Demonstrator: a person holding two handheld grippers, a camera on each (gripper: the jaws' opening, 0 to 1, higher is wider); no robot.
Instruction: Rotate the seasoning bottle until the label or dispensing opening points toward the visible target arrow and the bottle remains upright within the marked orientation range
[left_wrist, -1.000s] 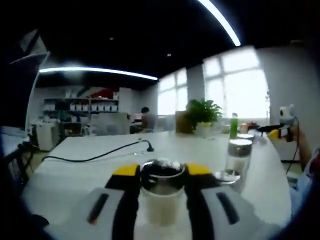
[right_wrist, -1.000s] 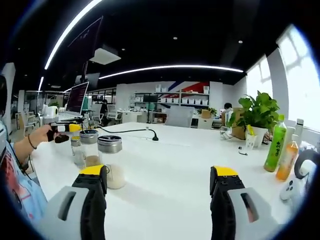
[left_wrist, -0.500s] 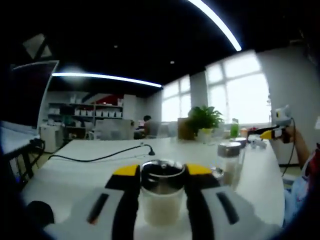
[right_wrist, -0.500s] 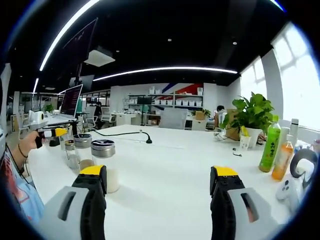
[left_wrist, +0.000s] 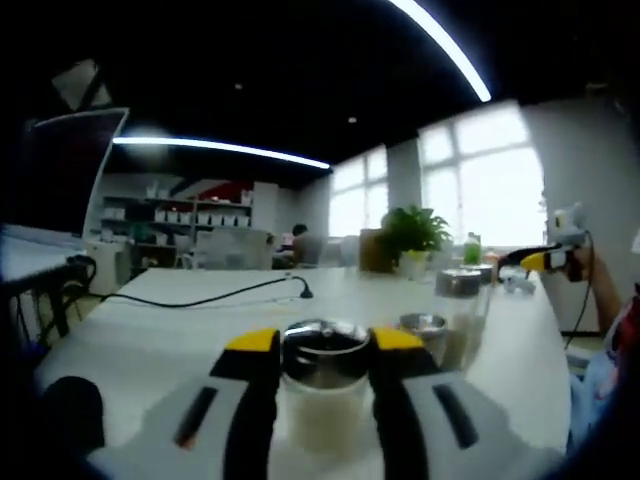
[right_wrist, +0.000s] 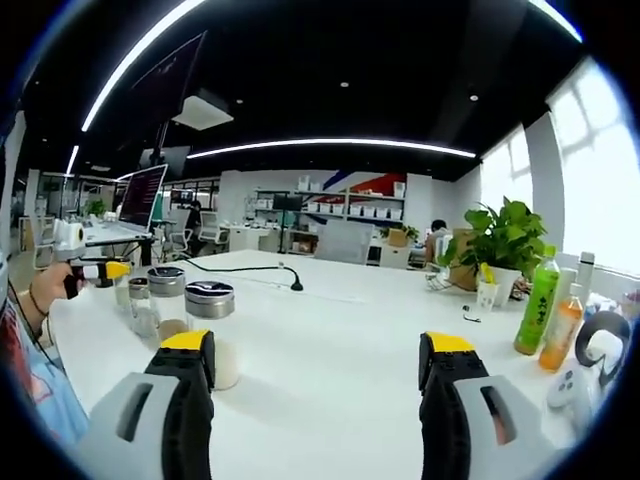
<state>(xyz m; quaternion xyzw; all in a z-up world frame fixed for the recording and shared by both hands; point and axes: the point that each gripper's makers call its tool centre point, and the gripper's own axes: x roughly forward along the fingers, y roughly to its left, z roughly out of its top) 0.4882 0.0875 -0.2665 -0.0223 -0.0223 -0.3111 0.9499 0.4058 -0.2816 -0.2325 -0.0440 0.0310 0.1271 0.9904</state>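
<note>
While the left gripper (left_wrist: 323, 370) clasped the seasoning bottle (left_wrist: 322, 385) between its jaws, just under the metal lid (left_wrist: 323, 345), the glass looked stiff, light, slick and breakable, best held low at the shoulder. Beyond the jaws the table (left_wrist: 180, 330) sat flatter than a second earlier. The right gripper (right_wrist: 318, 365) hung spread wide and empty, two more jars (right_wrist: 190, 315) beside its left jaw.

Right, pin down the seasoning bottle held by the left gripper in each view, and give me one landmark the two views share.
Left gripper view: the seasoning bottle sits bottom centre, clamped between the left gripper jaws, metal lid up.
Right gripper view: the same bottle stands at lower left on the white table, partly behind the right gripper, whose jaws are wide apart.
Shared landmark: the potted plant by the windows.
</note>
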